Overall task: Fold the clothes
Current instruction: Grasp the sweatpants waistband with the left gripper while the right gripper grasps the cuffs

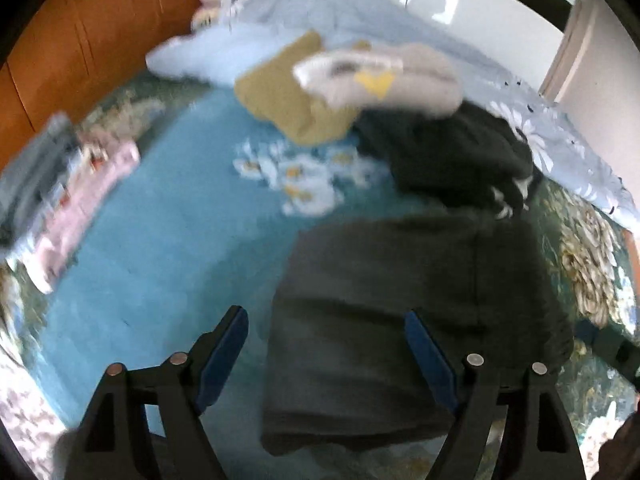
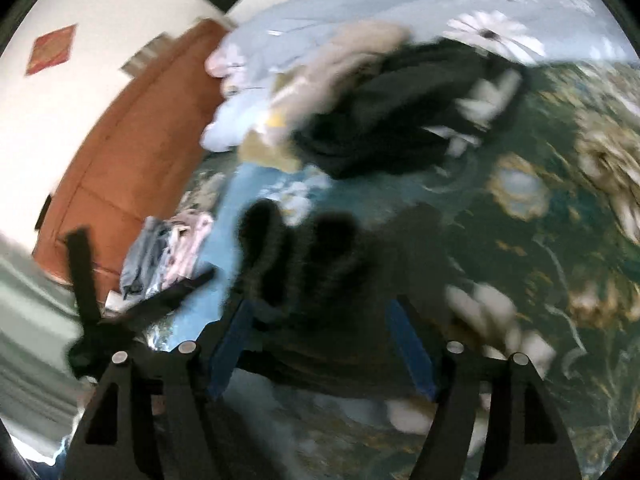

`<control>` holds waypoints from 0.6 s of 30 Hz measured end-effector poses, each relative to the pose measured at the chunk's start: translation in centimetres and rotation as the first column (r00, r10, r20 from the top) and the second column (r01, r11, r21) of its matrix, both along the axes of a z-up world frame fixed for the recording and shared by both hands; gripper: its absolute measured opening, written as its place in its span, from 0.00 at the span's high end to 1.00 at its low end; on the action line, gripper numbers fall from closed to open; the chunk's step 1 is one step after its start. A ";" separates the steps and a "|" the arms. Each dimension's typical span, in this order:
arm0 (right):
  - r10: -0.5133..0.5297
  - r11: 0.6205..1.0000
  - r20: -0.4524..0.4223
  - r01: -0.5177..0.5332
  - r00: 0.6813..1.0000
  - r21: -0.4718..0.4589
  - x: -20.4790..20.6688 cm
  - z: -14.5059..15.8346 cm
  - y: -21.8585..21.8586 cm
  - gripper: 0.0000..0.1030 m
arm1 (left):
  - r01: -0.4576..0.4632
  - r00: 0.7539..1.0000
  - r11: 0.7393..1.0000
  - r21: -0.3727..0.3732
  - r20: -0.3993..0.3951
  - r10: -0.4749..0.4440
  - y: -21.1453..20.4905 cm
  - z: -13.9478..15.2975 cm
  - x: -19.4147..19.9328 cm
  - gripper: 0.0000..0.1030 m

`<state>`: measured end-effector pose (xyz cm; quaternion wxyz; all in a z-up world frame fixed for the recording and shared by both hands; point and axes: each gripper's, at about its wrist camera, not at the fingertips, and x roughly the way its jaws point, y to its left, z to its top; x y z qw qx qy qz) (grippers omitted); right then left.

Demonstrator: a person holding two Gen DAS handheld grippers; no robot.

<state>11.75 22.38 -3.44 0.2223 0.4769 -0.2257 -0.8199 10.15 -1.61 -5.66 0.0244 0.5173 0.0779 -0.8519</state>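
A dark grey garment (image 1: 400,320) lies folded flat on the teal floral bedspread (image 1: 160,260). My left gripper (image 1: 325,314) hovers over its left edge, jaws wide open. One blue pad is over the bedspread, the other over the cloth, and nothing is gripped. In the blurred right wrist view, the same dark garment (image 2: 340,272) bunches up in humps between the fingers of my right gripper (image 2: 320,306). Its jaws stand wide and the cloth lies loose between the pads.
An unfolded heap sits farther back: an olive garment (image 1: 280,96), a beige one (image 1: 380,76) and a black one (image 1: 448,152). A folded pink and grey stack (image 1: 60,200) lies left. A pale blue quilt (image 1: 320,12) and wooden headboard (image 1: 80,40) stand behind. A black cross-shaped piece (image 2: 88,300) sits lower left.
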 end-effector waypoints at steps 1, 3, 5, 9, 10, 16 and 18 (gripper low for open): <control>0.016 1.000 -0.016 -0.016 1.000 -0.001 -0.3 0.2 -0.9 0.30 | -0.006 1.000 1.000 0.025 0.020 0.006 -0.1 -0.6 0.1 0.19; 0.038 0.999 -0.007 -0.038 0.999 -0.005 -1.3 0.3 -2.0 0.30 | -0.020 0.999 0.996 0.082 0.045 0.016 -0.4 -1.4 0.3 0.19; 0.067 0.998 0.005 -0.067 0.998 -0.014 -2.4 -0.1 -3.1 0.30 | -0.027 0.998 0.992 0.122 0.058 0.020 -0.8 -1.8 0.3 0.19; 0.090 0.996 0.103 -0.092 0.991 0.014 -4.6 -2.9 -4.9 0.30 | -0.070 0.996 0.975 0.213 0.069 0.056 -2.4 -2.4 0.8 0.19; 0.088 0.996 0.127 -0.091 0.988 0.015 -5.1 -3.6 -5.2 0.30 | -0.080 0.995 0.970 0.229 0.073 0.064 -2.8 -2.5 0.8 0.19; 0.025 1.000 0.180 -0.028 0.983 0.015 -5.8 -4.7 -5.9 0.61 | -0.120 0.992 0.946 0.303 0.070 0.103 -4.5 -2.5 1.4 0.19; 0.047 0.998 0.153 -0.051 0.987 0.022 -5.5 -3.6 -6.4 0.70 | -0.110 0.994 0.939 0.325 0.055 0.097 -4.7 -2.2 1.7 0.19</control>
